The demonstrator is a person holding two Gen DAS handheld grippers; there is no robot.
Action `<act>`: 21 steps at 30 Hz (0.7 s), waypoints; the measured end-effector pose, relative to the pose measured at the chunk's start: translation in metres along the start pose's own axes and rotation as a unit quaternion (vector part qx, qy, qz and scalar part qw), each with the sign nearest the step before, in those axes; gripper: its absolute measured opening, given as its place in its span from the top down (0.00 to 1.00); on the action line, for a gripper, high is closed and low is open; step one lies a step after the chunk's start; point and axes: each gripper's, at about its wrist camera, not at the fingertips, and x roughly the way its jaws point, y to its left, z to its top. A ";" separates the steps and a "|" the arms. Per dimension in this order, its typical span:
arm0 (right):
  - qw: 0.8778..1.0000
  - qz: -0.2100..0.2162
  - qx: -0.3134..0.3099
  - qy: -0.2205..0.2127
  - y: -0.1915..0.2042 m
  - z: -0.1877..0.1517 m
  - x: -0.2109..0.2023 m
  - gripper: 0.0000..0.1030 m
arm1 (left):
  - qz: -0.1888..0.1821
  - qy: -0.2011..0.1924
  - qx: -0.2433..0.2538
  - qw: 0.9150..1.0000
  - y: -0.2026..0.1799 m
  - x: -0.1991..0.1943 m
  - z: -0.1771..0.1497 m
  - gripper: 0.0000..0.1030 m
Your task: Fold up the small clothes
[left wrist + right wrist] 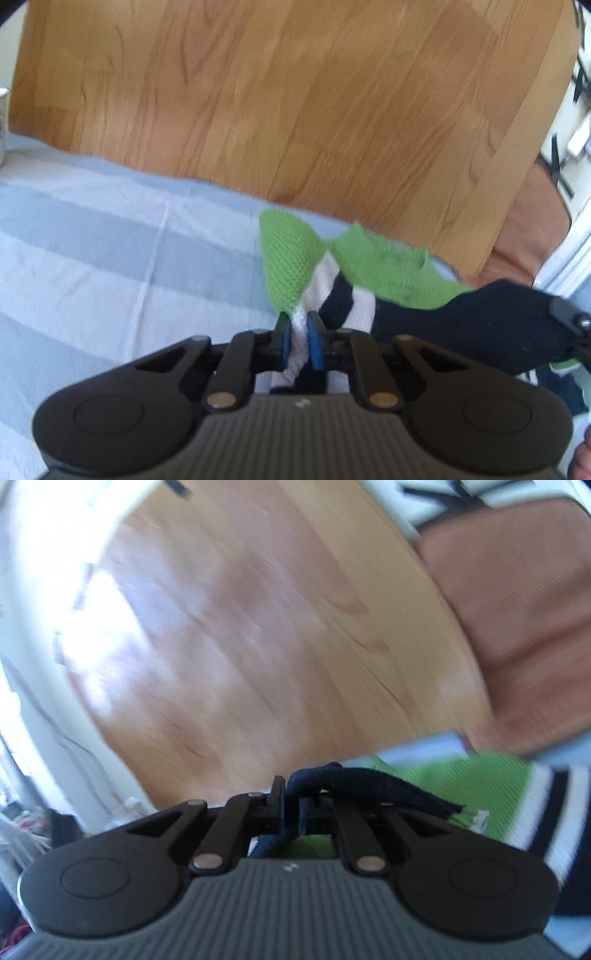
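Observation:
A small knitted garment (291, 258), green with white and navy stripes, is stretched above a blue-and-white striped cloth (92, 240). My left gripper (298, 325) is shut on its white striped edge, the blue pads (314, 343) pressing the fabric. The garment's navy end (480, 325) runs right to the other gripper's tip (569, 314). In the right wrist view my right gripper (291, 794) is shut on the navy hem (369, 779); the green and striped body (498, 797) hangs to its right.
A wooden floor (295, 92) lies beyond the cloth's far edge. A white cup (3, 125) stands at the far left. An orange-brown cushion or seat (517, 609) sits at the right. White furniture with black trim (576, 129) lines the far right.

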 end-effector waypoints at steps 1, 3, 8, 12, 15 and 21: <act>1.000 0.008 -0.004 -0.005 0.002 0.001 -0.001 0.90 | 0.003 -0.015 -0.006 1.000 0.002 -0.003 -0.001 0.90; 1.000 -0.010 -0.017 0.011 0.001 -0.002 0.007 0.89 | 0.013 -0.039 -0.018 0.999 0.008 -0.007 -0.005 0.90; 0.985 -0.107 0.046 0.124 -0.039 -0.022 0.034 0.78 | 0.023 -0.015 -0.059 0.998 0.022 0.001 -0.006 0.88; 0.976 -0.092 0.192 0.054 -0.074 -0.013 0.009 0.68 | 0.038 -0.018 -0.052 0.998 0.021 0.001 -0.005 0.79; 0.986 -0.093 0.136 0.035 -0.061 0.005 0.005 0.91 | 0.032 -0.022 -0.056 0.998 0.024 0.003 -0.005 0.86; 0.995 -0.096 0.022 -0.012 -0.041 0.020 0.004 0.86 | 0.032 -0.054 -0.042 0.997 0.020 -0.004 -0.007 0.90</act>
